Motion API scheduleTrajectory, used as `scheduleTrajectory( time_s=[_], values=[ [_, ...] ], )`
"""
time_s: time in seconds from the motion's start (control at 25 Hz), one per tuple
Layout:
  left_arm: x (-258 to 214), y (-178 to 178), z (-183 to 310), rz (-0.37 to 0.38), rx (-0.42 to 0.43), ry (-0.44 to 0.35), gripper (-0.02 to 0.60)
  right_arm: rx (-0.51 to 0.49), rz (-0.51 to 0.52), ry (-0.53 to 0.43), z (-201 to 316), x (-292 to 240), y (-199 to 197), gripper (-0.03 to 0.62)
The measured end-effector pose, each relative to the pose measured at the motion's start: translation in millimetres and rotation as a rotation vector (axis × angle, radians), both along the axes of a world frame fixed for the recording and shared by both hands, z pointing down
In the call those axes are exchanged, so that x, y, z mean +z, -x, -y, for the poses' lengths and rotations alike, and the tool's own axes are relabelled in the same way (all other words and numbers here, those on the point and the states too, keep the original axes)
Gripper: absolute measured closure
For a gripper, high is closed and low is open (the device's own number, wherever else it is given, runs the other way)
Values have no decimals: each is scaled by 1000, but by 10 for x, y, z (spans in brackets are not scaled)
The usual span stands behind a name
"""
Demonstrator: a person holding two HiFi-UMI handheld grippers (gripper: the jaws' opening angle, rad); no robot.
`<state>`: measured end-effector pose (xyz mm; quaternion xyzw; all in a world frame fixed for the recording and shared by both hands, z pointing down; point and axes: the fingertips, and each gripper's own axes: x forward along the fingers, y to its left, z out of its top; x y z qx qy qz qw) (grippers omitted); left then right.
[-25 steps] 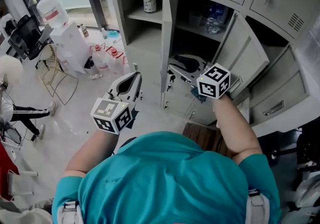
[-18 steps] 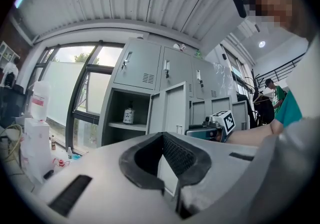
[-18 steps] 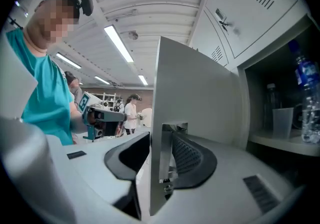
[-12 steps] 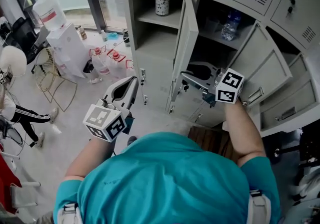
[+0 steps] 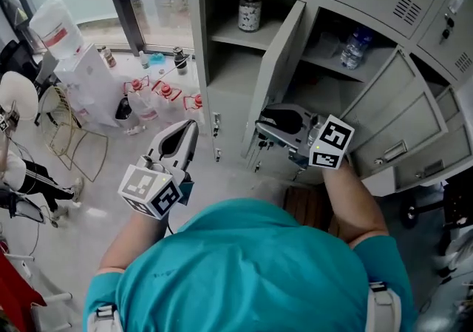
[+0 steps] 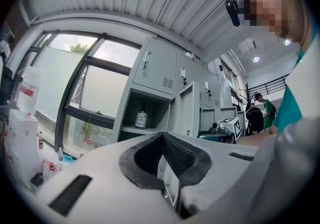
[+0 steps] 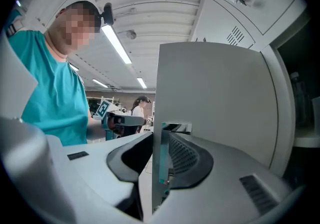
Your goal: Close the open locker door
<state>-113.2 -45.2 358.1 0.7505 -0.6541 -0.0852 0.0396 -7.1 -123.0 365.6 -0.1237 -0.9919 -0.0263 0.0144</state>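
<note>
**A:** Entry one, the task's thing?

**B:** Tall grey sheet-metal locker door (image 5: 284,64). It stands swung out from the bank of lockers. To one side is the compartment with the small labelled container (image 5: 250,14), to the other the one with the clear plastic water bottle (image 5: 355,46). Not yet shut.

**A:** Entry two, the tongs?

**B:** Right gripper (image 5: 260,128): the jaws straddle the door's free edge low down. They have just been closing and look clamped on it, one pad to each face. Left gripper (image 5: 189,129): jaws together, nothing in them. It hangs in front of the lockers, apart from the door.

**A:** Entry three, hazards?

**B:**
- **Slip:** The hold is a thin bite on smooth painted metal near the bottom corner. A quick swing could pull the edge free and leave the door ajar.
- **Pinch:** If the jaws are astride the edge when it meets the frame, they get trapped or stop the door short.
- **Obstruction:** The door probably closes toward the container's side. The left gripper hangs on that side and may be struck.
- **Neighbour:** The neighbouring grey door (image 5: 384,97) also stands ajar on the right, and a stray elbow could knock it.
- **Rebound:** A hard slam may bounce the door back open before the latch catches.
</note>
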Motion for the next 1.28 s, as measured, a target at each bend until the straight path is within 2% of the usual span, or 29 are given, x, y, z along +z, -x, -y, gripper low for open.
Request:
scheduleTrajectory(
  time_s=[0.36, 0.76, 1.28],
  values=[
    [25, 790, 155, -11, 60, 10, 575, 71, 4, -11, 64, -4, 692, 513],
    [24, 1559, 347, -29, 122, 10, 576, 189, -27, -42, 355, -3, 1368, 556],
    [75, 2087, 639, -50, 183, 13, 575, 395, -50, -41, 888, 38, 1916, 575]
  ],
)
